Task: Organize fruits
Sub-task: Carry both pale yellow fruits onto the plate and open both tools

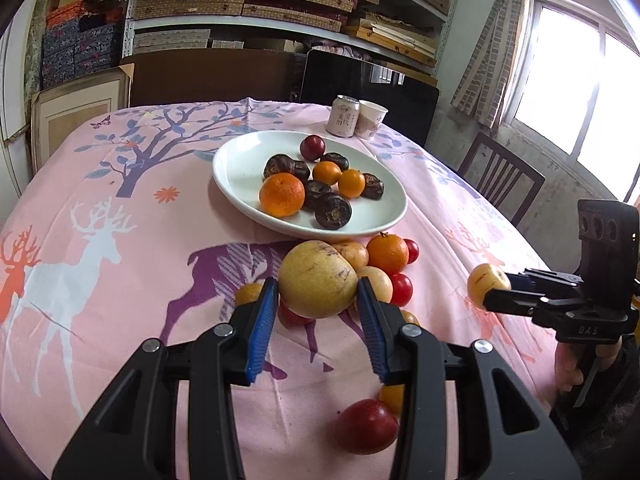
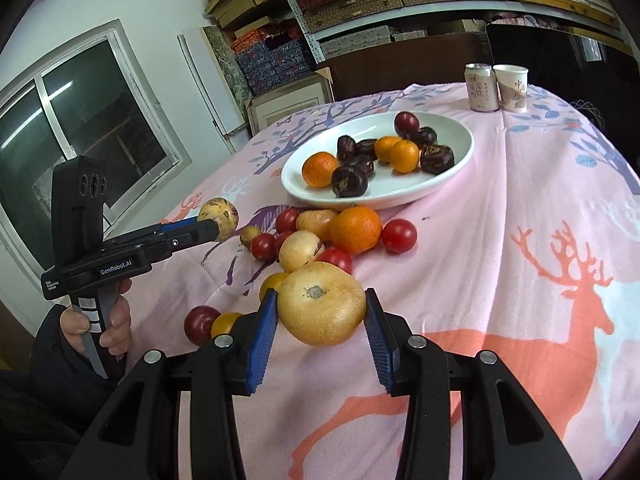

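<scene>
My left gripper [image 1: 317, 300] is shut on a yellow purple-streaked melon [image 1: 317, 280] and holds it above the loose fruit; the same melon shows in the right wrist view [image 2: 219, 216]. My right gripper [image 2: 320, 312] is shut on another yellow melon [image 2: 322, 304], seen small in the left wrist view [image 1: 486, 280], above the cloth. A white plate [image 1: 240, 160] holds oranges [image 1: 282, 194], dark water chestnuts [image 1: 333, 213] and a red plum [image 1: 312, 147]. Loose on the cloth lie an orange [image 2: 355, 229], cherry tomatoes [image 2: 399, 235] and small yellow fruits [image 2: 300, 250].
A drink can [image 1: 342, 116] and a paper cup [image 1: 372, 119] stand behind the plate. A wooden chair [image 1: 500, 176] stands at the table's right edge. Shelves with boxes line the back wall. A red plum [image 1: 366, 426] lies near me.
</scene>
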Available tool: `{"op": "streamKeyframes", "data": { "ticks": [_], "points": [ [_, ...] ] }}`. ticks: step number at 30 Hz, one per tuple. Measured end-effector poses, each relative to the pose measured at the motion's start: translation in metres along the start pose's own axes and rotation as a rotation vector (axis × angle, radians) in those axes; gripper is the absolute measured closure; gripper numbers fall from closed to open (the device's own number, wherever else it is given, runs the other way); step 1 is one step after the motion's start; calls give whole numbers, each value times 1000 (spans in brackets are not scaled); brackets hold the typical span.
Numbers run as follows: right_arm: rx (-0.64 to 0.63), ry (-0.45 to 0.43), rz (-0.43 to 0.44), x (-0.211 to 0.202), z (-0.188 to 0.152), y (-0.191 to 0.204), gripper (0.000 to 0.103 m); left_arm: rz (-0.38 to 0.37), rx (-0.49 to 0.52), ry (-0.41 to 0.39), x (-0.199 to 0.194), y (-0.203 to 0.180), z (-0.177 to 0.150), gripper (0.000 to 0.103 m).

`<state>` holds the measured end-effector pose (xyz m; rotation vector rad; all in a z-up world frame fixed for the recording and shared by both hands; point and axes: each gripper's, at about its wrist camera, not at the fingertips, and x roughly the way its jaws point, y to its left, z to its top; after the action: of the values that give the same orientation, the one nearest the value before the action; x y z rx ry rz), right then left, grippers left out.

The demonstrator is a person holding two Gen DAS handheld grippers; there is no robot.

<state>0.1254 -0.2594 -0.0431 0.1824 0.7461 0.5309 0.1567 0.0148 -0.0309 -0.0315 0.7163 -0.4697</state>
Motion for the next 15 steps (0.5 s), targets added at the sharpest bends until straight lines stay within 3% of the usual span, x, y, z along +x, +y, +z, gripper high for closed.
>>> {"op": "streamKeyframes", "data": {
  "ticks": [7,15],
  "points": [
    [-26,-87,-81,-3,67,-15,60,36,11,-36,7,11,71,63],
    [19,-51,-122,57,101,-36,60,74,-79,63,89,40,127,63]
  ]
}}
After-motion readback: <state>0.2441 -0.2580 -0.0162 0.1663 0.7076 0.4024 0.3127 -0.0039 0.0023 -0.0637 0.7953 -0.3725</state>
